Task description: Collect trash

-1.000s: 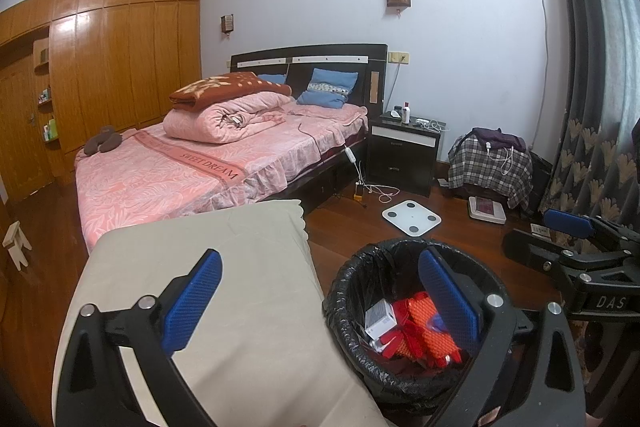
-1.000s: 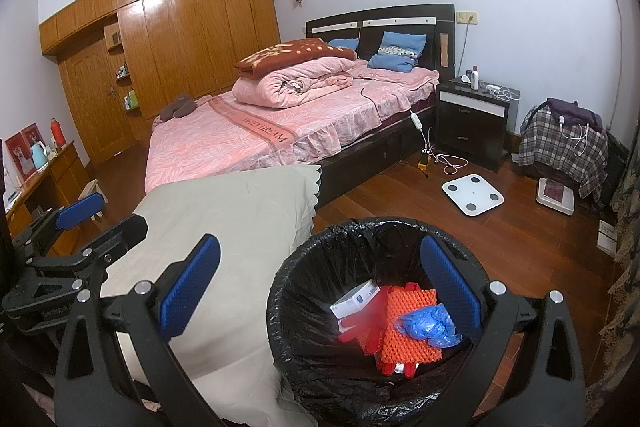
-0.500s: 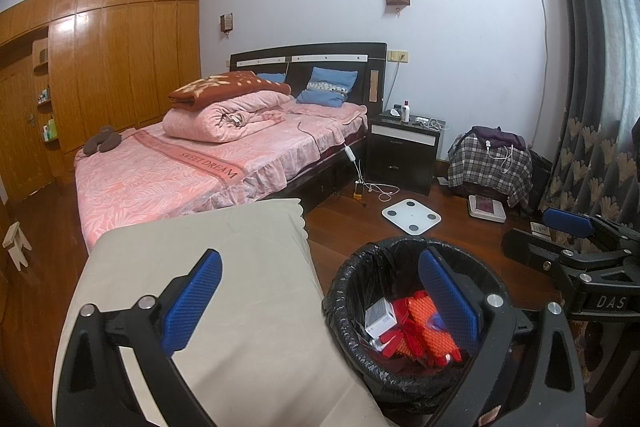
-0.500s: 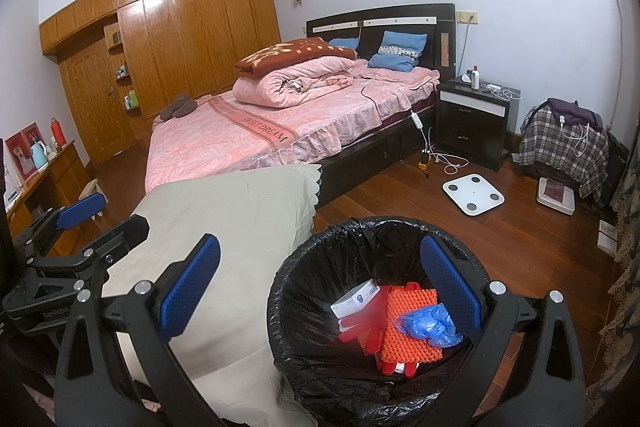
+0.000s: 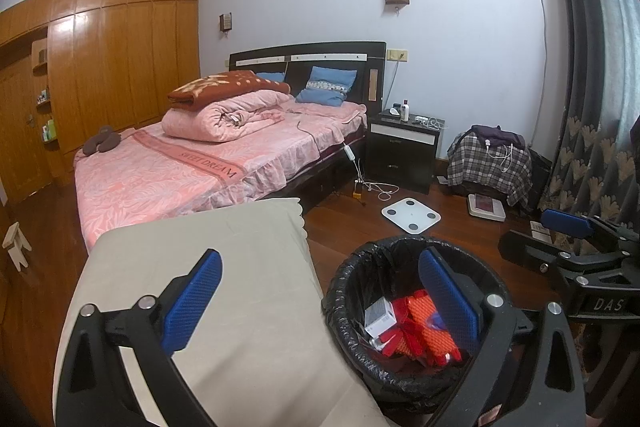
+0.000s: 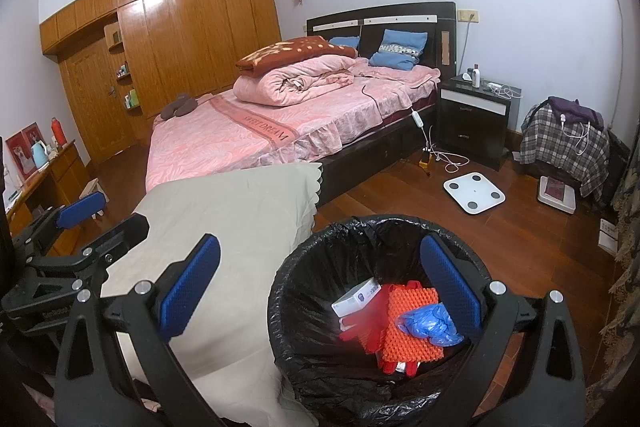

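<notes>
We hold both claws released and empty: the left claw [image 5: 320,301] over the cloth-covered counter [image 5: 240,307] and bin edge, the right claw [image 6: 320,285] above the black-lined trash bin [image 6: 320,355]. Inside the bin lie a white box [image 6: 356,301], an orange mesh piece [image 6: 408,307] and a blue glove [image 6: 430,325]

Round bin [image 6: 280,311] with black liner, upright on wood floor just beside beige-covered surface, inside: white box [image 6: 356,302] tilted, red-orange textured mat [image 6: 408,307], crumpled blue glove [image 6: 428,323] on top
</notes>
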Available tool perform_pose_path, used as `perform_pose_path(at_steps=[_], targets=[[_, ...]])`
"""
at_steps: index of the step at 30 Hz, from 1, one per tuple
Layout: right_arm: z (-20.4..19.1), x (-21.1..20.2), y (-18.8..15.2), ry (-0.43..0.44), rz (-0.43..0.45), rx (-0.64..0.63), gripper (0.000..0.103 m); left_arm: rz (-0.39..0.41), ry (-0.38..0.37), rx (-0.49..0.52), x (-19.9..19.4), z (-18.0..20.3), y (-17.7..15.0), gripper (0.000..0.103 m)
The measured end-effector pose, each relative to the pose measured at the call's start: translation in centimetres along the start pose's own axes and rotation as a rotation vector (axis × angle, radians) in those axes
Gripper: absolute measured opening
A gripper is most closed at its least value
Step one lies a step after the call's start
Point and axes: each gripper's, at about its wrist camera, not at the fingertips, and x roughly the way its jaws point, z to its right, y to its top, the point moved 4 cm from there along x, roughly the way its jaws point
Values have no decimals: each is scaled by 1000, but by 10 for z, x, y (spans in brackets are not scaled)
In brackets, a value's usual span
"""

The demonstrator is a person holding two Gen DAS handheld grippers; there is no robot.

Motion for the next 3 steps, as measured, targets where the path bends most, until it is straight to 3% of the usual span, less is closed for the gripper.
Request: perform_pose_path(at_steps=[3], targets=[[0,0,0,0,1,0,97,-1,0,1,0,-1,-1,97]])
